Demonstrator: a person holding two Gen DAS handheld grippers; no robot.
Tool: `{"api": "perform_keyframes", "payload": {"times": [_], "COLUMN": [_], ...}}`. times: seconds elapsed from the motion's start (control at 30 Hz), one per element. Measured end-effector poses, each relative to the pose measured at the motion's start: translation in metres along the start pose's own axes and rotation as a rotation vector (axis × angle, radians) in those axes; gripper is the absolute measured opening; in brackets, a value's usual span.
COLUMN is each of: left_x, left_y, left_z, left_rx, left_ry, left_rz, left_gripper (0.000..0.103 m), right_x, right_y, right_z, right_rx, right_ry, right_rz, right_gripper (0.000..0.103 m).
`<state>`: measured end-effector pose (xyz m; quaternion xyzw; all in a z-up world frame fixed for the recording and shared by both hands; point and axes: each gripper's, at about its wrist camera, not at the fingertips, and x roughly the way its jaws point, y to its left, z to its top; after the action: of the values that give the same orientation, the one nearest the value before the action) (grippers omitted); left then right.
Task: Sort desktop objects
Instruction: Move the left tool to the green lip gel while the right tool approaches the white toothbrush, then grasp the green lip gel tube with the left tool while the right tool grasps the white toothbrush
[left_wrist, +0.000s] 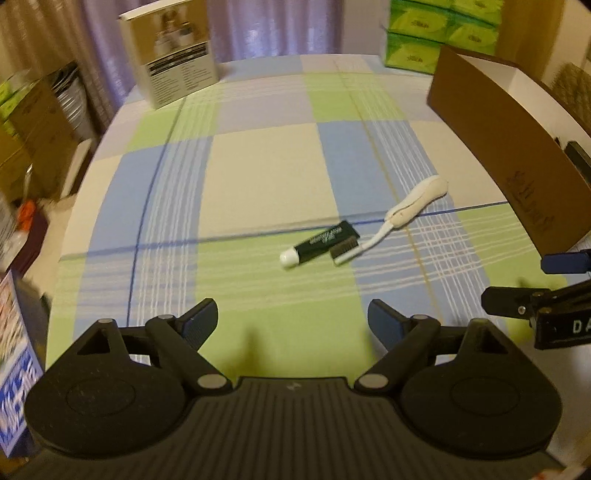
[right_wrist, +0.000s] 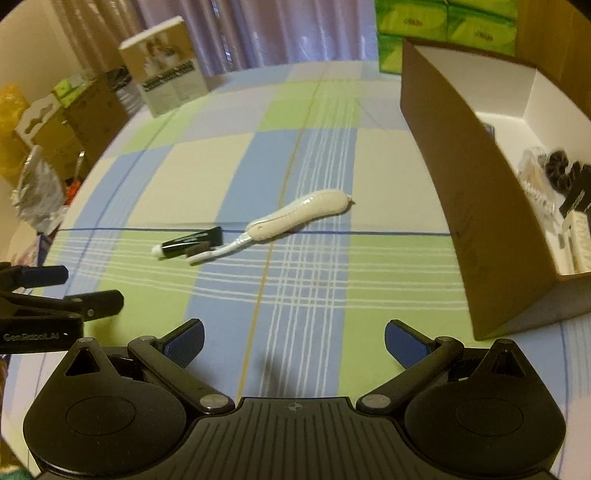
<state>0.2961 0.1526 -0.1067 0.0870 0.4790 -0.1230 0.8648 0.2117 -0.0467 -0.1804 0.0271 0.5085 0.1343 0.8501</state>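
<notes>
Sorting is part done: the cardboard box (right_wrist: 480, 206) at the right of the table (right_wrist: 184, 173) already contains several items, while two remain on the checked cloth.

Left to right these are the dark tube (right_wrist: 190, 242) with a white cap and, touching it at its brush head, the white toothbrush (right_wrist: 295, 216) (its handle looks wrapped or padded; the material cannot be determined).

Recommended procedure, as a judgement: take one item at a time, closing across its narrow width clear of the contact point, so that the neighbour is not dragged.

The left tool (left_wrist: 291, 319) is spread wide, holds nothing, and stands short of both items. The right tool (right_wrist: 293, 338) is likewise wide and empty, nearer the box.
</notes>
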Motion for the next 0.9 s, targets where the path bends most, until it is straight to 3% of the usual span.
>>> {"api": "perform_keyframes", "payload": {"times": [0.37,0.6,0.77,0.9], "left_x": [0.069,0.092,0.097,0.097], "left_y": [0.007,0.006,0.009,0.019], "left_z": [0.024,0.032,0.034,0.032], "left_rx": [0.214,0.319,0.332,0.316], "left_ry": [0.048,0.050,0.025,0.013], "left_rz": [-0.073,-0.141,-0.201,-0.208], "left_gripper": [0.074,0.054,0.027,0.027], "right_x": [0.035,0.047,0.053,0.059], "right_y": [-0.019,-0.019,-0.014,-0.008], "right_z": [0.006,0.016,0.026,0.032], "right_rx": [0.136,0.201,0.238,0.250], "right_ry": [0.058,0.042,0.020,0.005], "right_rz": [-0.053,-0.071,-0.075,-0.069], "right_gripper": [0.101,0.101,0.101,0.101]}}
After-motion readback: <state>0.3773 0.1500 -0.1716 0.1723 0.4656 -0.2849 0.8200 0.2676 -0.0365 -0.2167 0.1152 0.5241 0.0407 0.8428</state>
